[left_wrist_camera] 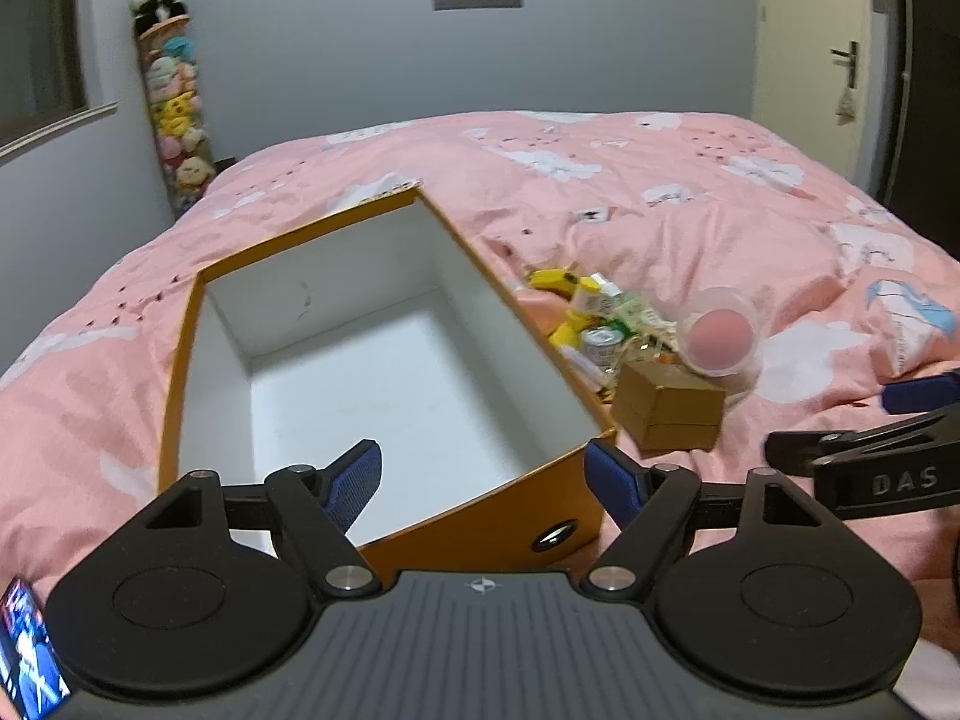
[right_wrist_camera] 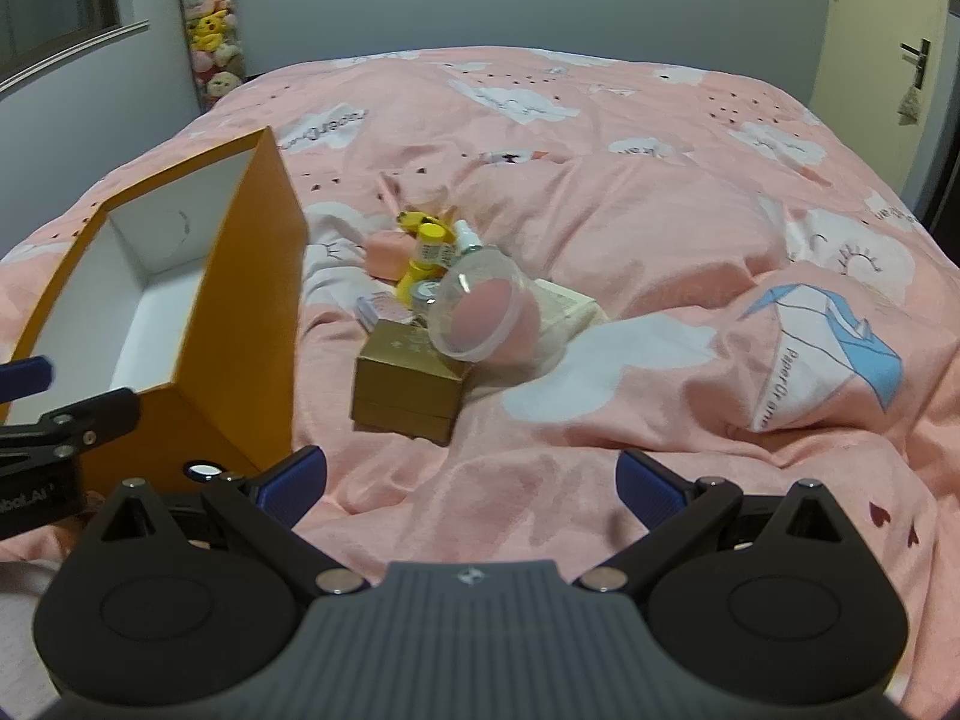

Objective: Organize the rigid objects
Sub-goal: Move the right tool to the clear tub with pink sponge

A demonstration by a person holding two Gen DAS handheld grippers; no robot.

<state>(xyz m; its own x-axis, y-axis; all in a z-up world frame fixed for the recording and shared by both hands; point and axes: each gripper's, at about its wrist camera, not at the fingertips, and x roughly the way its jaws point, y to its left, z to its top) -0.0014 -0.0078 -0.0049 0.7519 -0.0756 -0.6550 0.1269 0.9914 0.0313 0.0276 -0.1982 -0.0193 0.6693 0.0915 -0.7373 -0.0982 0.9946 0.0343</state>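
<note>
- 1 orange box with a white inside lay open on the pink bed, near the bed's left edge; nothing showed inside it, and a metal eyelet sat in its near end wall.
- Just right of the box, toward the middle of the bed, a small pile lay together: 1 brown cardboard box closest to the cameras, and 1 clear plastic cup holding a pink ball, tipped on its side against it.
- Behind those lay 1 yellow bottle, 1 pink case and 1 small can; the rest was too blurred to count.
- The left tool hung released over the orange box's near end, 1 finger inside the box and 1 outside.
- The right tool hung released above bare quilt, short of the pile.
</note>
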